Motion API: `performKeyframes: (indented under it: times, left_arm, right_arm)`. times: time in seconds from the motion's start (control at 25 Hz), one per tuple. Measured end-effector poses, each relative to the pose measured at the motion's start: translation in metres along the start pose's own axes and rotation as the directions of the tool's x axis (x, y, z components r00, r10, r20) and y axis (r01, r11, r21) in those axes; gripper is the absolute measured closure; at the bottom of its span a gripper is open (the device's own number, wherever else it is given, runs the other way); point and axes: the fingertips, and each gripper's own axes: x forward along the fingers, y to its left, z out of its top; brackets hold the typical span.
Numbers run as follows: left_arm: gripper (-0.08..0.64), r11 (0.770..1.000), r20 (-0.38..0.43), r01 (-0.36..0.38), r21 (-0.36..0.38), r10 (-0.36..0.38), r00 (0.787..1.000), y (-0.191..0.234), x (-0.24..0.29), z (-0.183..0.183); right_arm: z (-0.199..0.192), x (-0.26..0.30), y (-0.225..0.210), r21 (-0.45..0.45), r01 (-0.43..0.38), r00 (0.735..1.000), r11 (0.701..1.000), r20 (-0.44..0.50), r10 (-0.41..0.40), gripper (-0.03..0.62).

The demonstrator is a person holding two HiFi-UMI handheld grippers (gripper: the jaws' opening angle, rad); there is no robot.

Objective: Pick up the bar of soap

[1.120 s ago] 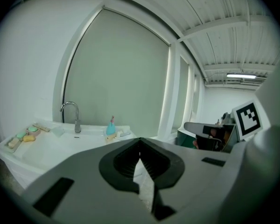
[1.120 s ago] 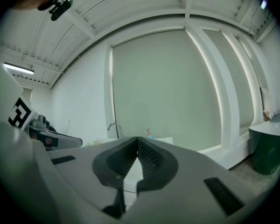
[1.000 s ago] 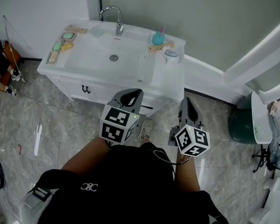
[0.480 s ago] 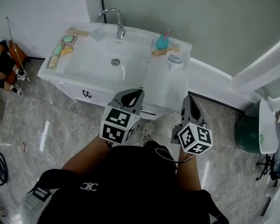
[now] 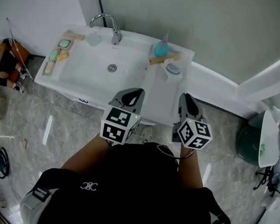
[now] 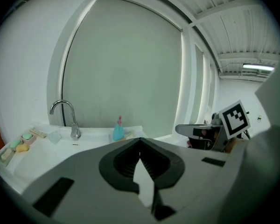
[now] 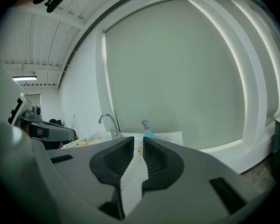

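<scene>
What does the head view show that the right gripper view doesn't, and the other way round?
Only the head view: the sink's drain, the person's shirt, and the right gripper seen whole from above.
Only the right gripper view: a ceiling lamp, and the gap between that gripper's jaws. They stand slightly apart, have just been opening, and nothing is between them.
Both: the faucet, the blue bottle, the left gripper, and the soaps, which look tiny in the gripper view.

A white sink [image 5: 95,73] with a chrome tap [image 5: 114,30] stands by the wall; a blue bottle [image 5: 161,46] is on its right rim.
</scene>
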Motion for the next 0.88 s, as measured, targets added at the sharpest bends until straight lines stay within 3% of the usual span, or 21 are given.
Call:
performKeyframes:
  times: [0.2,0.44,0.8,0.88]
  left_arm:
    - [0.552,0.999,-0.024,-0.040,-0.017,0.040,0.999,0.009,0.034,0.009]
    - [0.552,0.996,-0.049,-0.090,-0.029,0.088,0.995,0.014,0.070,0.020]
    - [0.552,0.978,-0.082,-0.190,-0.080,0.184,0.980,0.027,0.103,0.020]
    - [0.552,0.976,-0.095,-0.204,-0.081,0.196,0.976,0.027,0.107,0.018]
  right_arm:
    - [-0.007,0.041,-0.027,-0.040,-0.033,0.994,0.999,-0.103,0.028,0.497]
    - [-0.021,0.089,-0.055,-0.144,-0.094,0.966,0.985,-0.254,0.055,0.456]
    - [-0.041,0.154,-0.076,-0.247,-0.211,0.917,0.946,-0.384,0.104,0.451]
    - [-0.044,0.167,-0.082,-0.253,-0.214,0.915,0.944,-0.390,0.103,0.425]
